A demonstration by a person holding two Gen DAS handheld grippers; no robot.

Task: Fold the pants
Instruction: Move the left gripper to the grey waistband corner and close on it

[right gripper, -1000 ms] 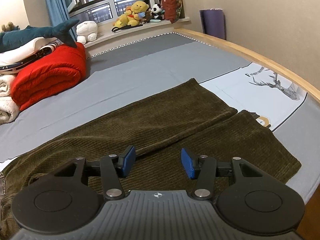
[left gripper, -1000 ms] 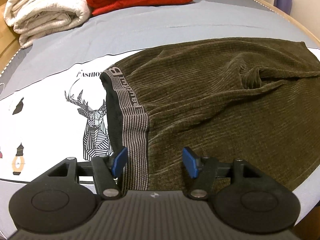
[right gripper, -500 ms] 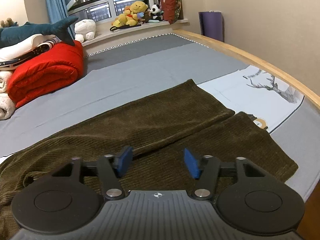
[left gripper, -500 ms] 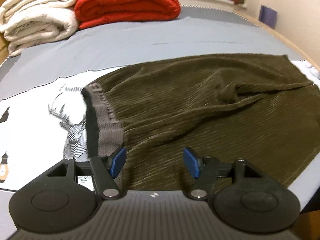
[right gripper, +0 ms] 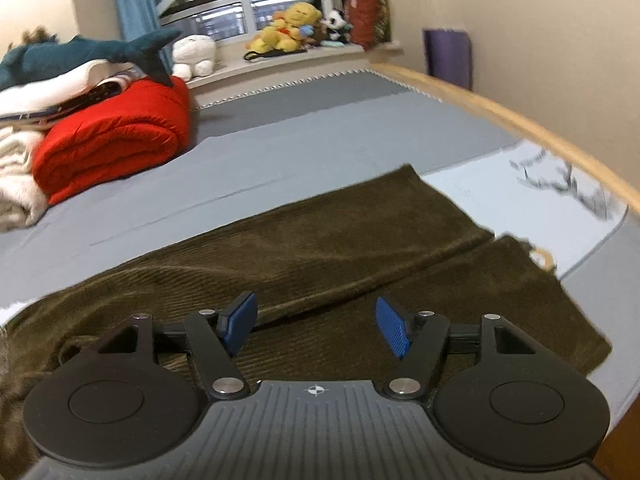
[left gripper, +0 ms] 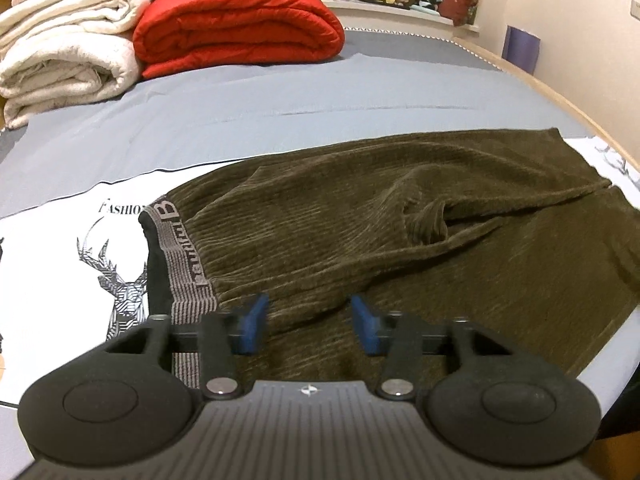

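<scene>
Dark olive corduroy pants (left gripper: 400,220) lie spread across the bed, with a rumpled fold near the crotch. Their grey striped waistband (left gripper: 180,256) is at the left. My left gripper (left gripper: 308,324) hovers low over the waist end, just right of the waistband. Its jaws are closing, with fabric lying between the blue pads (left gripper: 256,320) but not pinched. In the right wrist view the two pants legs (right gripper: 320,240) run off to the right. My right gripper (right gripper: 316,324) stands open above them, holding nothing.
Under the pants lies a white deer-print cloth (left gripper: 60,248) on the grey sheet (left gripper: 280,92). A red quilt (left gripper: 240,28) and white blankets (left gripper: 60,64) are stacked at the back left. A wooden bed edge (right gripper: 520,128) runs along the right, with plush toys (right gripper: 292,28) on the sill.
The left gripper has lifted and tipped upward, showing more of the room, and its jaws have narrowed. The waistband now sits left of its left pad. The right jaws widened slightly.
</scene>
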